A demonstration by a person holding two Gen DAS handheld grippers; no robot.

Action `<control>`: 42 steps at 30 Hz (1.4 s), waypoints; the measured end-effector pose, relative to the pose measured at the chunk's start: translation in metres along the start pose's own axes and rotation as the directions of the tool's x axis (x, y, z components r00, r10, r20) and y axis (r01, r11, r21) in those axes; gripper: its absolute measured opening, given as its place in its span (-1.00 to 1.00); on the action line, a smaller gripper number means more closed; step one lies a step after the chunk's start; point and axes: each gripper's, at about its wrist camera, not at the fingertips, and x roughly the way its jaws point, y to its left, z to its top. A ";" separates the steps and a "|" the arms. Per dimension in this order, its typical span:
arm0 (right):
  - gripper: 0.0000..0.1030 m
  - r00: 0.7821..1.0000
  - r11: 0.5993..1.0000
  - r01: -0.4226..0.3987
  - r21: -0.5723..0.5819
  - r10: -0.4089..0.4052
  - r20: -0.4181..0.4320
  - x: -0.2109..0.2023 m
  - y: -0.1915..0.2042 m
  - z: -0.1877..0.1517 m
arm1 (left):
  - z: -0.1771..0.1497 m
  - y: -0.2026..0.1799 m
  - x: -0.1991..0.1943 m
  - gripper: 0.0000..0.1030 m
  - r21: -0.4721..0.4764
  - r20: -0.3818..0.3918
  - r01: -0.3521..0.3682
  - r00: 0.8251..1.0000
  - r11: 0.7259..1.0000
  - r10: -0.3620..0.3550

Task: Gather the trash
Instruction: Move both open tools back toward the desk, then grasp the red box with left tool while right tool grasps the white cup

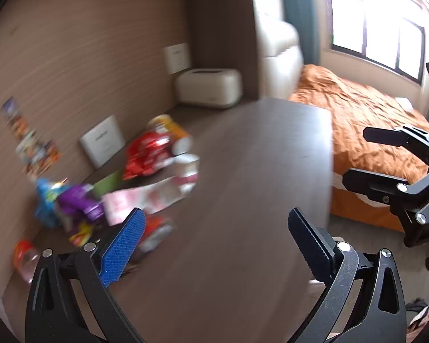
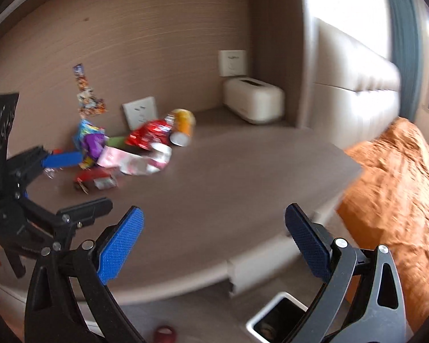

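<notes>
Both wrist views look down over the desk [image 2: 214,188], sharing its litter pile [image 1: 146,177].

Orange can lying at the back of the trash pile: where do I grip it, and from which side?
Grip the orange can across its round body, coming from above. It lies on its side with one end toward the camera, and the red wrapper crowds its left, so the top looks freest. Blur hides finer detail.

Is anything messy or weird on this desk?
Yes. A heap of wrappers is piled against the wall on the desk, and a yellow can lies tipped on its side beside it. Both grippers are open and empty.
</notes>
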 end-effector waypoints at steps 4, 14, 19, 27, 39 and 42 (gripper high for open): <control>0.92 0.999 0.999 -0.047 -0.012 0.047 -0.020 0.032 0.031 0.018 | -0.016 0.045 0.000 0.90 -0.046 -0.006 -0.032 0.999 0.998 0.032; 0.92 0.997 0.999 0.030 -0.018 -0.031 -0.077 0.104 0.080 0.037 | -0.033 0.107 0.046 0.90 -0.088 -0.058 0.044 0.997 0.995 -0.049; 0.92 0.987 0.996 0.088 0.023 -0.084 -0.136 0.149 0.083 0.040 | -0.042 0.112 0.073 0.88 -0.071 -0.111 0.106 0.987 0.992 -0.113; 0.68 0.976 0.988 0.111 0.110 -0.088 -0.199 0.210 0.084 0.053 | -0.044 0.112 0.108 0.45 -0.082 -0.157 0.196 0.966 0.977 -0.207; -0.36 0.995 0.986 0.074 0.149 -0.062 -0.082 0.177 0.073 0.072 | -0.026 0.103 0.100 0.09 -0.040 -0.132 0.142 0.980 0.989 -0.146; -0.37 0.995 0.992 0.099 0.077 -0.099 -0.014 0.144 0.077 0.084 | -0.019 0.102 0.077 0.09 -0.040 -0.102 0.134 0.985 0.990 -0.138</control>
